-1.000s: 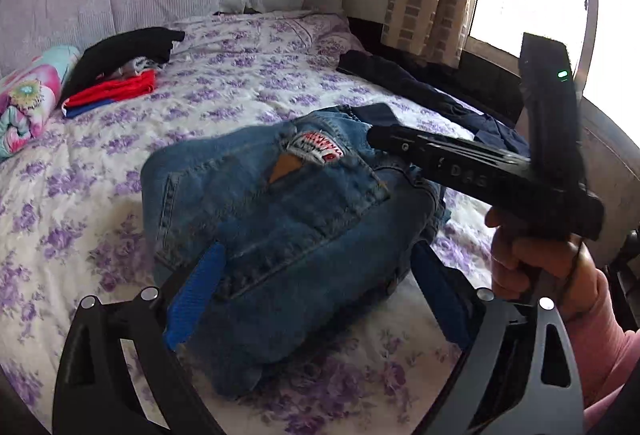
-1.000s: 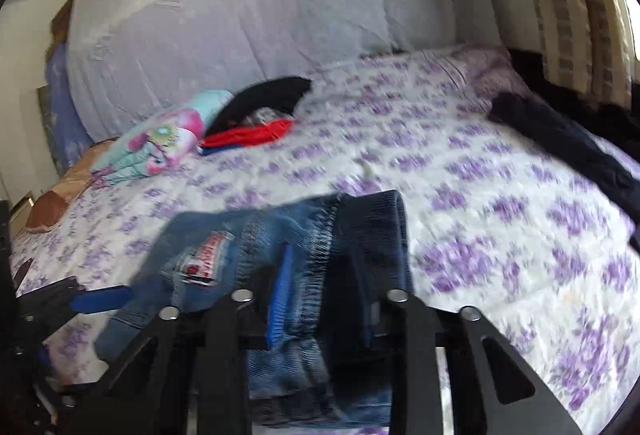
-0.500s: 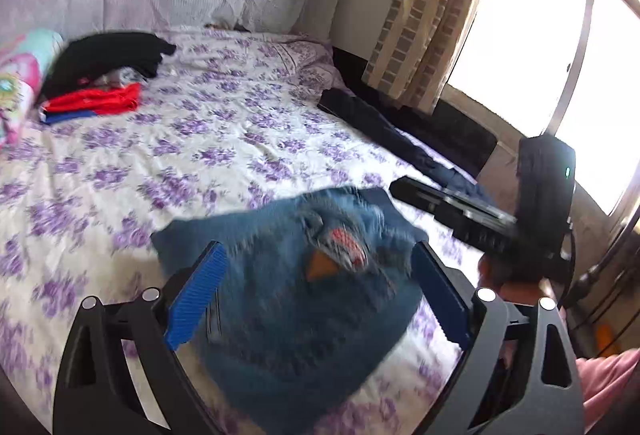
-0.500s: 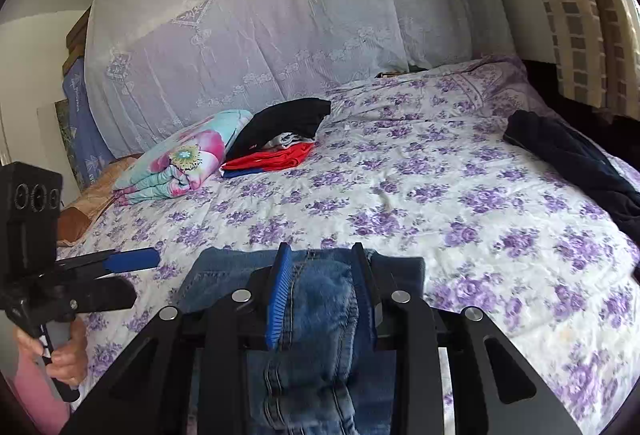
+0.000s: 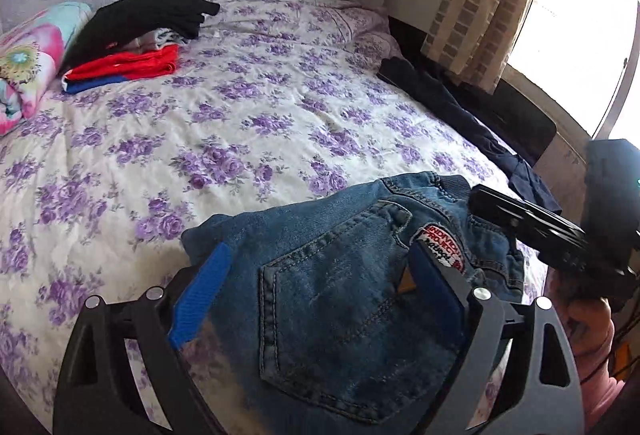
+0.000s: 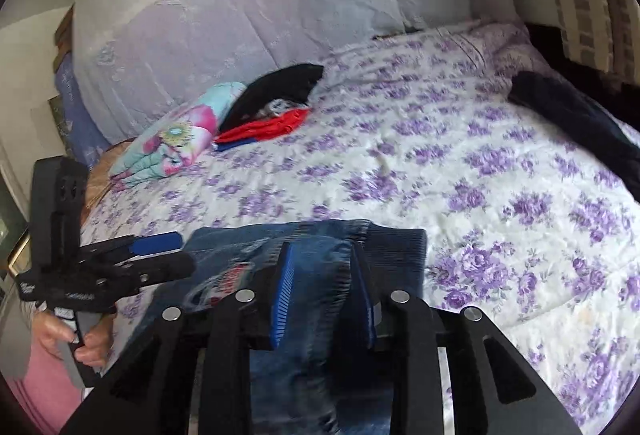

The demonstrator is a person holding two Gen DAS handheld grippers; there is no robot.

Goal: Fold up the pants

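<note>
folded jeans (image 5: pixel 344 299) bundle at near edge of bed (image 5: pixel 248 123), back pocket and patch facing up. right tongs (image 6: pixel 324 299) clamped on a thick bunch of denim at the bundle's right end, probably to keep the layers from springing apart. left tongs (image 5: pixel 316 299) spread wide, straddling the bundle, pads (image 5: pixel 200 295) apparently not pinching; likely just steadying or about to press flat. stacked clothes (image 5: pixel 136 35) far corner, presumably the finished pile.
</note>
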